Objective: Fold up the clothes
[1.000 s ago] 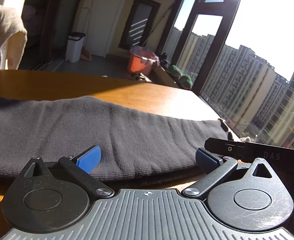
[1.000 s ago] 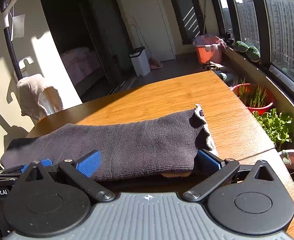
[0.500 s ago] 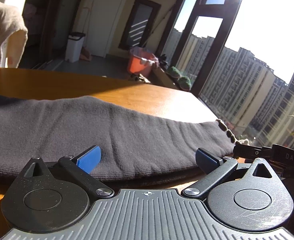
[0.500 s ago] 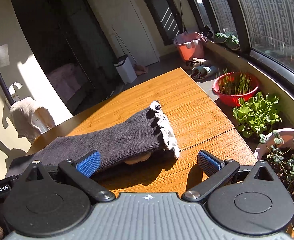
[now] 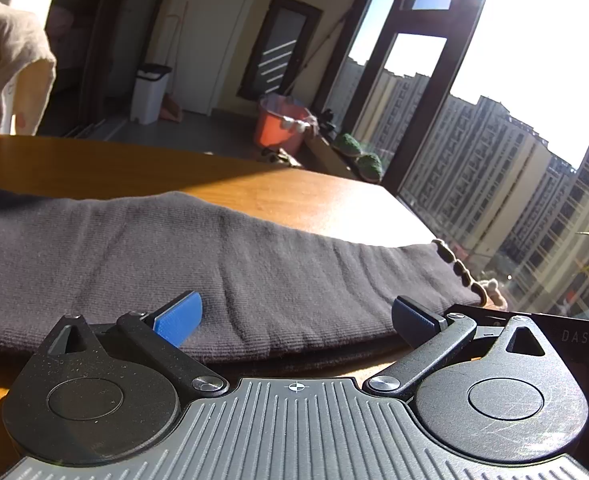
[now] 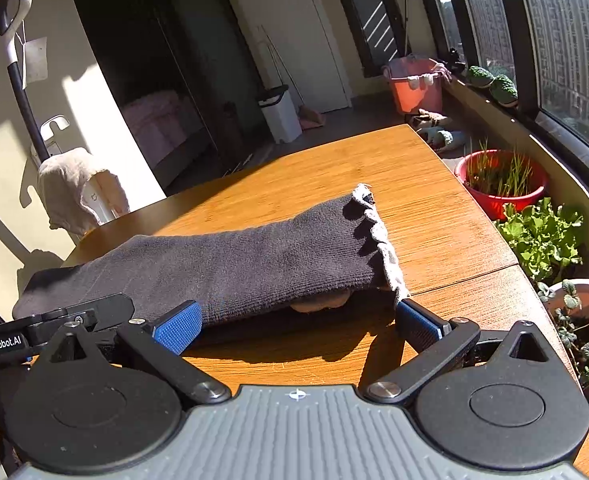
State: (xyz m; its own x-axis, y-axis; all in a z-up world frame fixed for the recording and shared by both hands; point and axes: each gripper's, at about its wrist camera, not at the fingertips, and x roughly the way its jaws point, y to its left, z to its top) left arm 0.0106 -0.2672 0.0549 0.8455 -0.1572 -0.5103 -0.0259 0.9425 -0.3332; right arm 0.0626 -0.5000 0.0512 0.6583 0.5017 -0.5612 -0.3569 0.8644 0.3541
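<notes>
Since half a second ago the right claw (image 6: 296,326) swung back toward the grey garment (image 6: 222,268), lying crosswise just beyond both wide-open claws; left claw (image 5: 294,316) is alongside.

A dark grey ribbed knit garment (image 6: 222,264) lies folded lengthwise, its pale frilled hem (image 6: 382,240) rightward.

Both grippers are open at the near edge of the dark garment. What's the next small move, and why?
Probably ease both grippers forward and shut them on the near edge. The dark garment lies folded lengthwise on the table; the left gripper and right gripper are open, gripping nothing, with the edge in front of their fingers. The frilled end sits by the right one, so gripping there sets up the next fold.
</notes>
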